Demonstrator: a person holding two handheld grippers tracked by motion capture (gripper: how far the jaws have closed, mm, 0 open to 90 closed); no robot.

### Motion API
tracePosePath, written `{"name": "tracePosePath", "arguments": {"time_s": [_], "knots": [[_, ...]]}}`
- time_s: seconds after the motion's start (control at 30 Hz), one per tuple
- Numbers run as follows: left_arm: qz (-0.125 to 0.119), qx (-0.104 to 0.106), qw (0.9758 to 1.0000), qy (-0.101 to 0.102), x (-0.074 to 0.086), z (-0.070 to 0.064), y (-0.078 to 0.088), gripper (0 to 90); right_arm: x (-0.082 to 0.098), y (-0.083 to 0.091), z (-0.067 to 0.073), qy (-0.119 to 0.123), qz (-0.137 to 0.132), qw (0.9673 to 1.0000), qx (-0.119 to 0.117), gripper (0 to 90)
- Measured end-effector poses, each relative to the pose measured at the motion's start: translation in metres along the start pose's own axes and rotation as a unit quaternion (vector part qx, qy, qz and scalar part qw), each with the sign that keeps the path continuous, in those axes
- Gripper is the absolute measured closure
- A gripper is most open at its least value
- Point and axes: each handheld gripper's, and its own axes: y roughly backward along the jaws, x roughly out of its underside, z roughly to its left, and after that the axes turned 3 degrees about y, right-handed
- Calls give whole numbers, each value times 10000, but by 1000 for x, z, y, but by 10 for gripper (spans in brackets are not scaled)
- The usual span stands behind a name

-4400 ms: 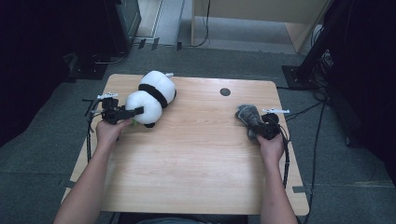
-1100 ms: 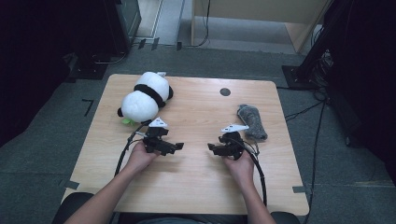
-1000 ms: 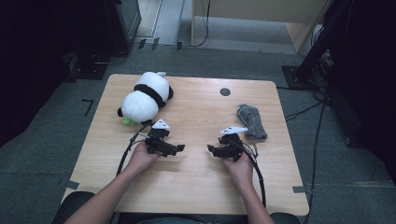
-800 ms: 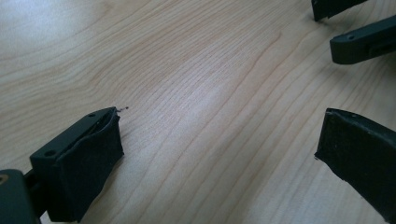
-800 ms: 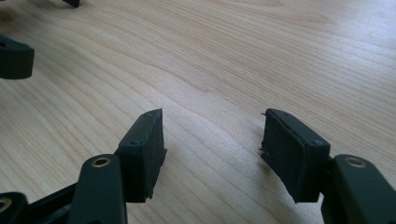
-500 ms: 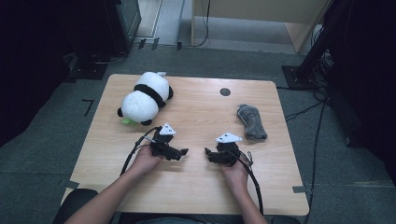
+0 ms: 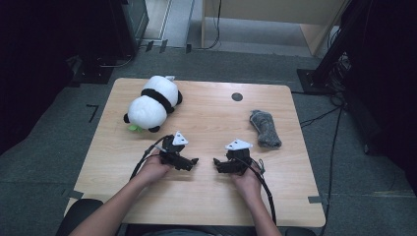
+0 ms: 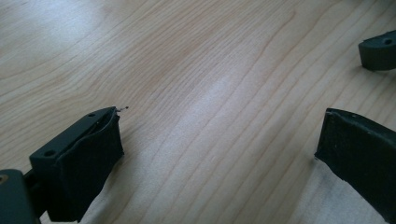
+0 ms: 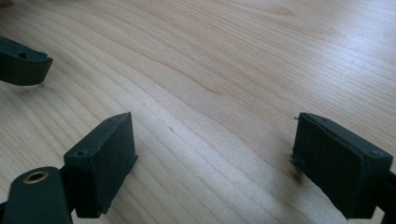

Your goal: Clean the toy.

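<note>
1. Pale wood makes up the table (image 7: 206,196), the biggest thing here, with a small dark round spot (image 7: 237,97) near its far edge.
2. On the far left of it lies a black-and-white panda plush (image 7: 150,103) on its side, well apart from both hands.
3. Over on the right sits a grey crumpled cloth (image 7: 264,129), untouched, a little beyond the right hand.
4. Near the middle, the left gripper (image 7: 193,162) points right, its jaws spread wide over bare wood with nothing between them.
5. Facing it, the right gripper (image 7: 217,162) points left, jaws equally wide and empty; the two sets of tips sit just apart.
</note>
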Motion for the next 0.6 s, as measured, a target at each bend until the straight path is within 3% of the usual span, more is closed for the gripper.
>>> {"name": "tracePosePath", "arguments": {"time_s": [0.33,0.6], "knots": [[16,-44,10000,6,0,-1,0,0,1,1,-1,-96,14,9999,104,124],[34,-203,9998,56,0,-1,-1,0,1,2,0,-147,14,9998,154,124]]}}
